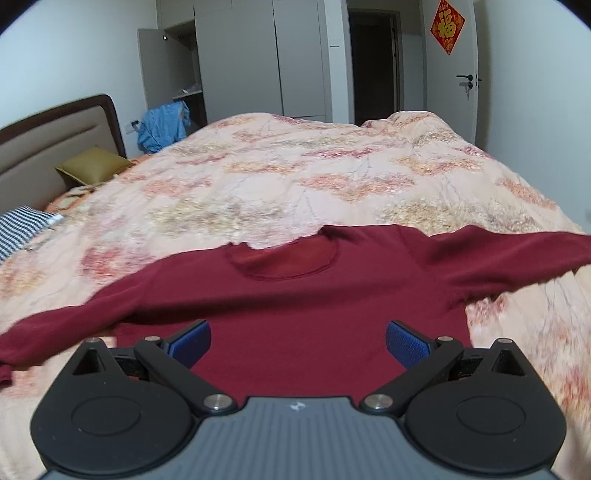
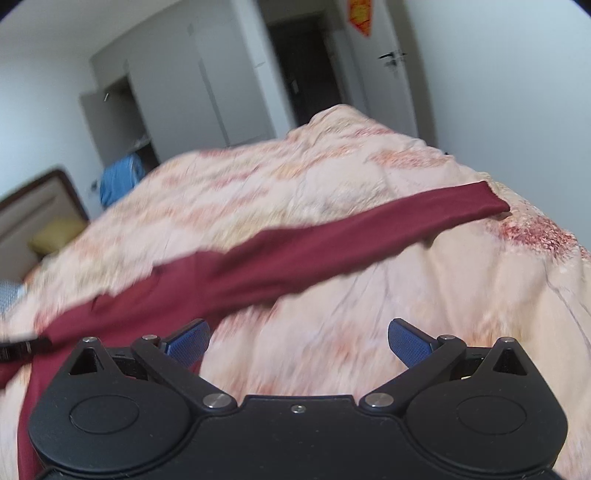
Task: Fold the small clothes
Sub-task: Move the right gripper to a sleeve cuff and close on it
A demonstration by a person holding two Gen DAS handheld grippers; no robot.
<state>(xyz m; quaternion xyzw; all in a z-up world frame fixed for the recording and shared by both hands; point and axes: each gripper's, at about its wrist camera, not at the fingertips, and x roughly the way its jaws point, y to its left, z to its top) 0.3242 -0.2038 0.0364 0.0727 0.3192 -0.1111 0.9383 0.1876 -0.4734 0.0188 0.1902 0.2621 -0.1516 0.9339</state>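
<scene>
Here, largest first:

Bed: a quilt in peach with a floral print covers the whole bed and fills most of both views; a brown-framed headboard stands at the far left.

Room: grey wardrobes line the far wall with one door swung open, a dark doorway beside them, and a white door at the far right carrying a red paper ornament.

Sweater: a dark red long-sleeved sweater lies spread flat on the near part of the quilt, neckline pointing to the far side, one sleeve stretched out left and the other right. In the right wrist view the right sleeve runs diagonally up to its cuff at the far right.

Left gripper: the left gripper hangs over the sweater's lower body, its blue pads spread wide with nothing between them.

Right gripper: the right gripper sits over bare quilt just near of the right sleeve, jaws wide apart and empty; the picture is blurred.

Small things: a blue garment hangs by the wardrobe, a mustard cushion rests near the headboard, and a striped cloth shows at the left edge.
</scene>
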